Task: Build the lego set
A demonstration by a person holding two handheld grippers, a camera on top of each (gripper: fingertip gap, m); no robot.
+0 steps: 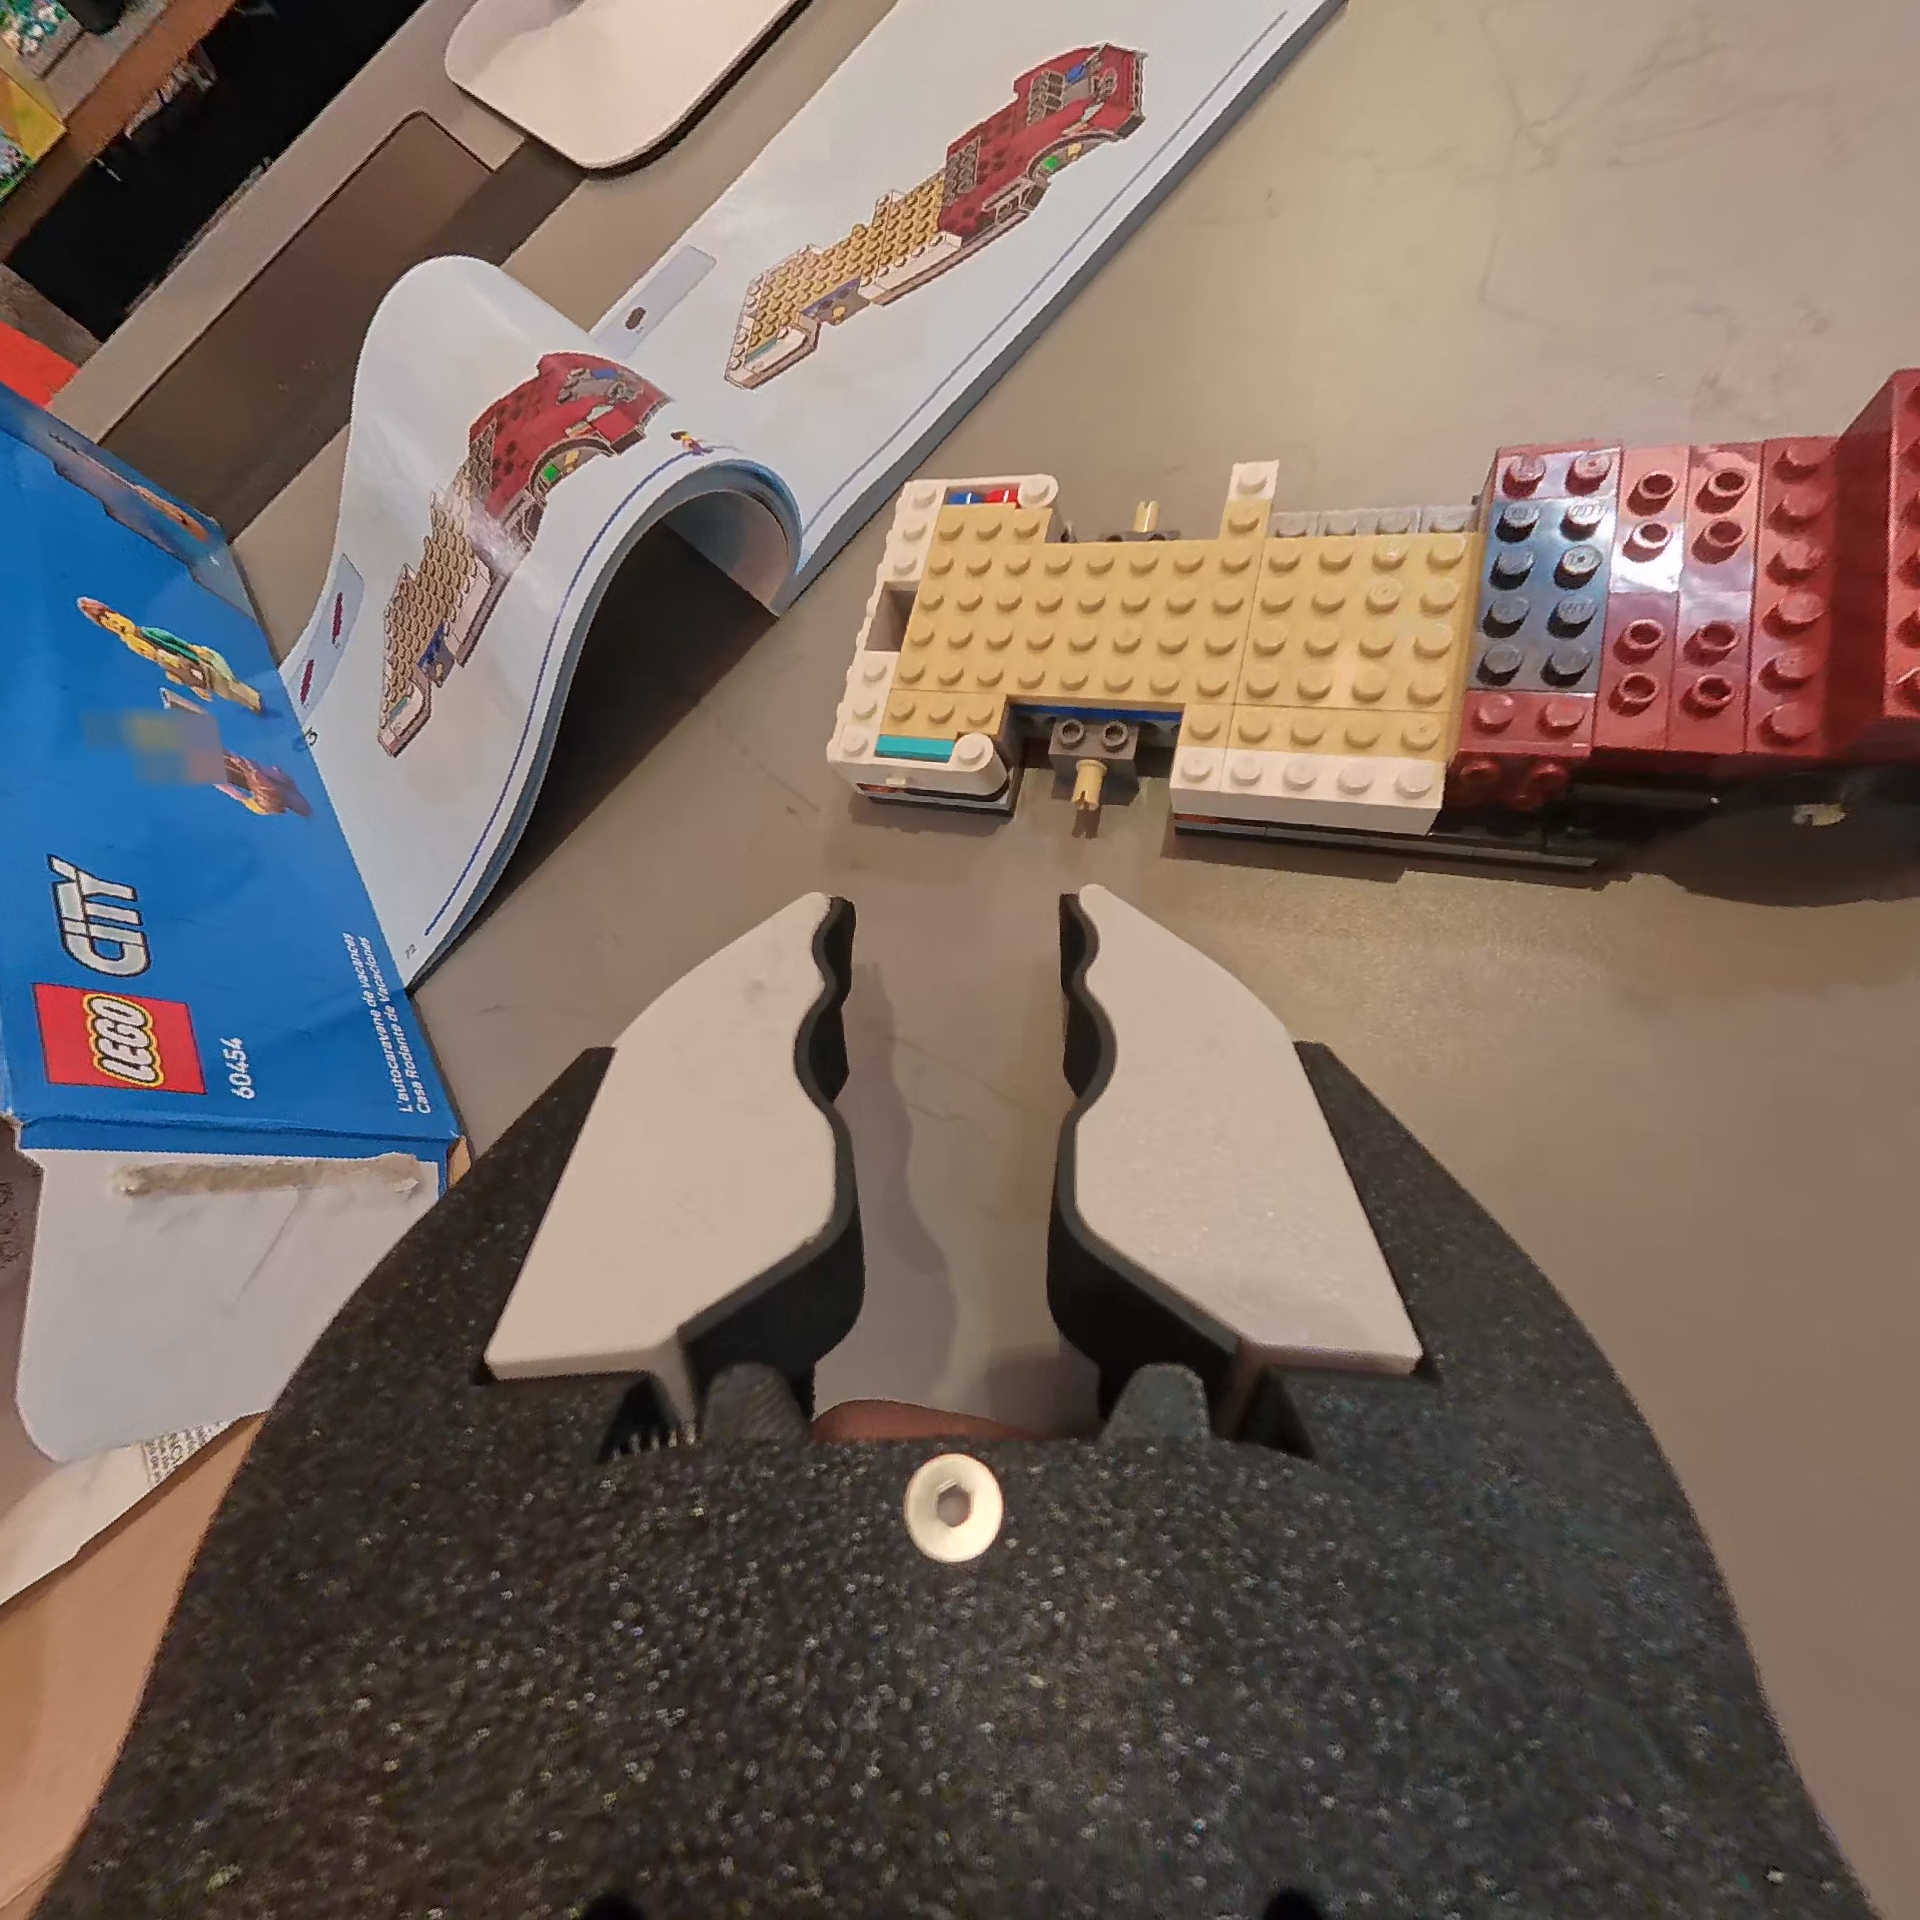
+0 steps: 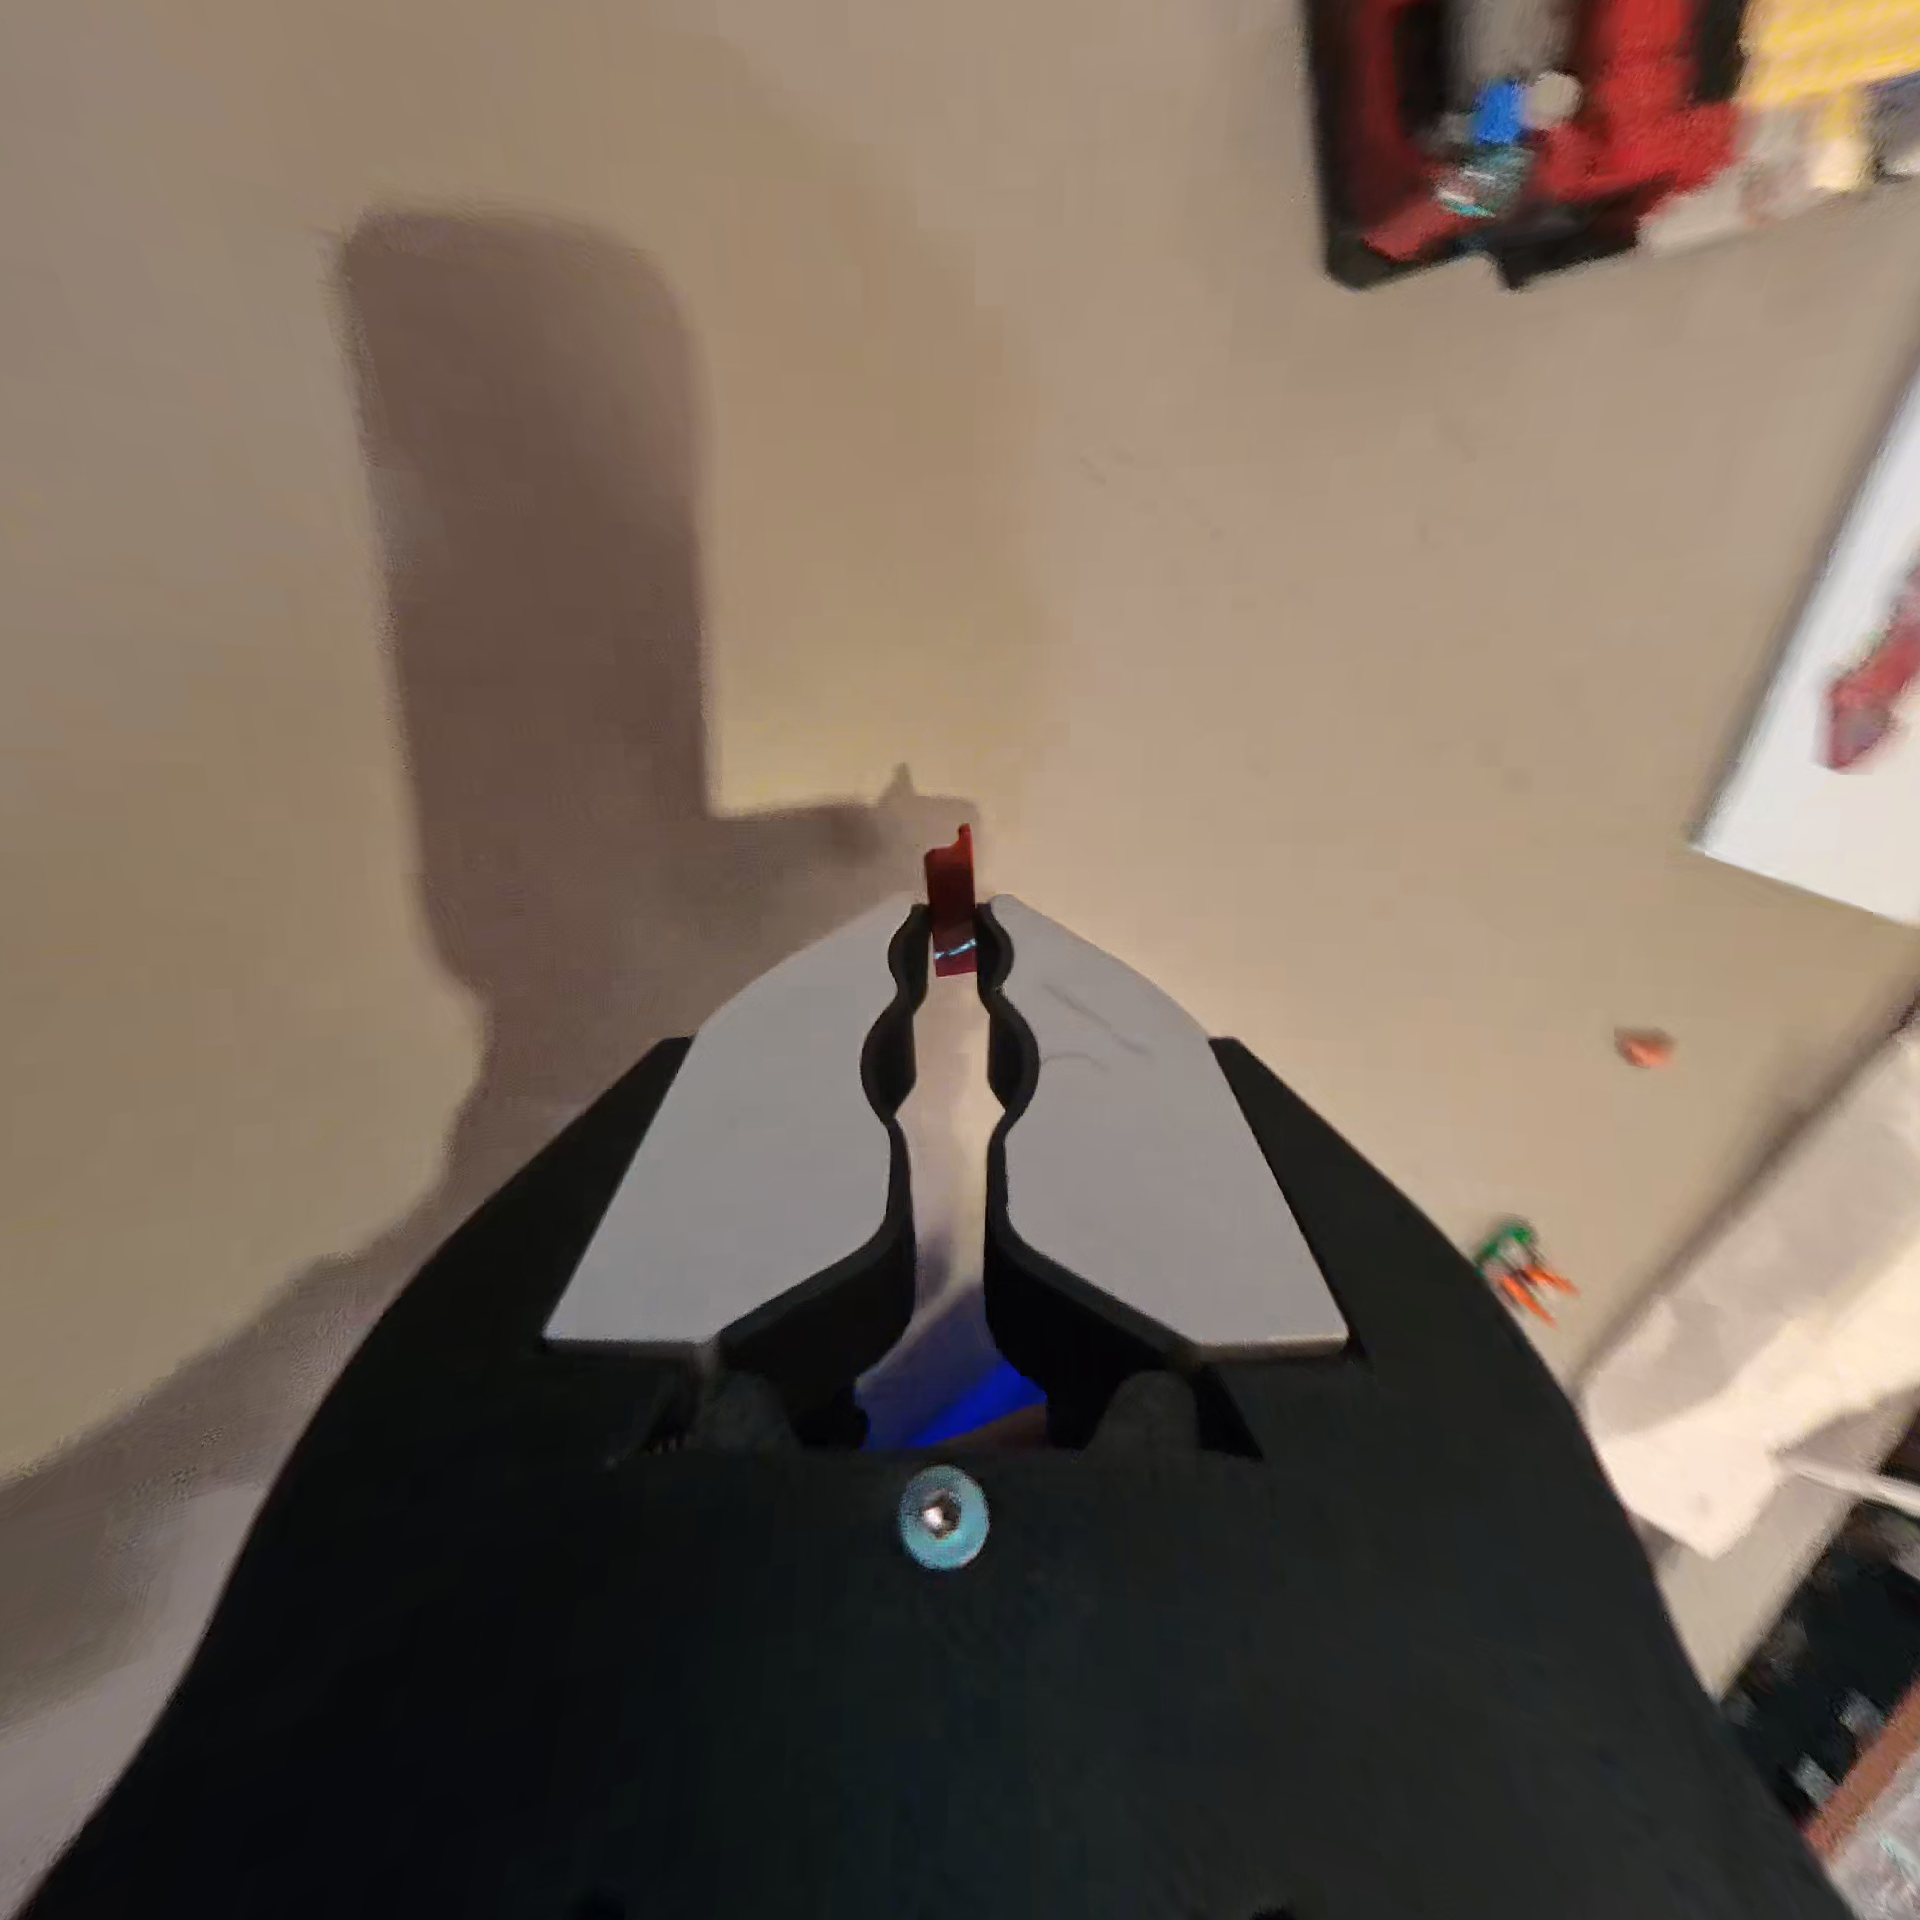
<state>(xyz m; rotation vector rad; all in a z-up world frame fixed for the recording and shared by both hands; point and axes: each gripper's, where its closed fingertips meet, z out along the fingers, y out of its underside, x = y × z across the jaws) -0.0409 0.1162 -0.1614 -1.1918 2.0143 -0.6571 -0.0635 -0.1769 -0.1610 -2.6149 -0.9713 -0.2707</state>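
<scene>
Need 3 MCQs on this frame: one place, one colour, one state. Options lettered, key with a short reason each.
1. Where is the open instruction booklet relative to the brick model?
A. left of it
B. on top of it
C. under it

2. What colour is the small piece at the right gripper tips?
A. yellow
B. dark red
C. white

3. How is the left gripper?
A. clamped on a brick
B. open, nothing between fingers
C. shut tight

Key: 1 A, it lies left, beside the blue box; 2 B, red shows between the tips; 3 B, bare table shows in the gap.

On the grey table (image 1: pixel 1558 1039) we see a brick model (image 1: pixel 1195 644) at centre right, an open booklet (image 1: pixel 727 343) at upper left, and a blue box (image 1: pixel 156 831) at left, probably cardboard.
</scene>
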